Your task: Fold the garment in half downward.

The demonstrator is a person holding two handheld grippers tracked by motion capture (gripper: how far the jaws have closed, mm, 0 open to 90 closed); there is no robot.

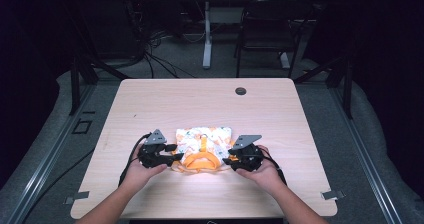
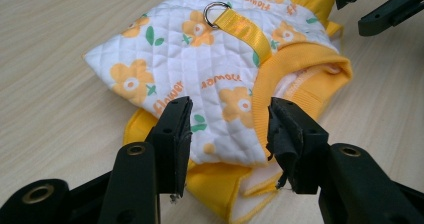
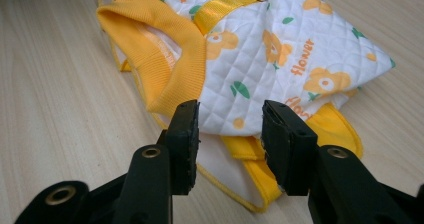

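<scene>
Between the left claw (image 1: 173, 154) and right claw (image 1: 226, 160) lies the folded vest (image 1: 204, 145).

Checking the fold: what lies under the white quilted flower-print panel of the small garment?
Under the white quilted flower-print panel, yellow fabric flaps with white lining stick out at the near edge. Whatever lies further beneath is covered.

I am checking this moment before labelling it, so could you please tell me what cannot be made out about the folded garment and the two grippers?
- Quilted flower garment: its underside and folded-under yellow layers are hidden by the top panel in both gripper views.
- High view: the garment's print and metal ring are too small to read.
- Left gripper and right gripper: jaws open; their bodies are cut off by the bottom edge.
- Table: its near edge is covered by the forearms.
</scene>
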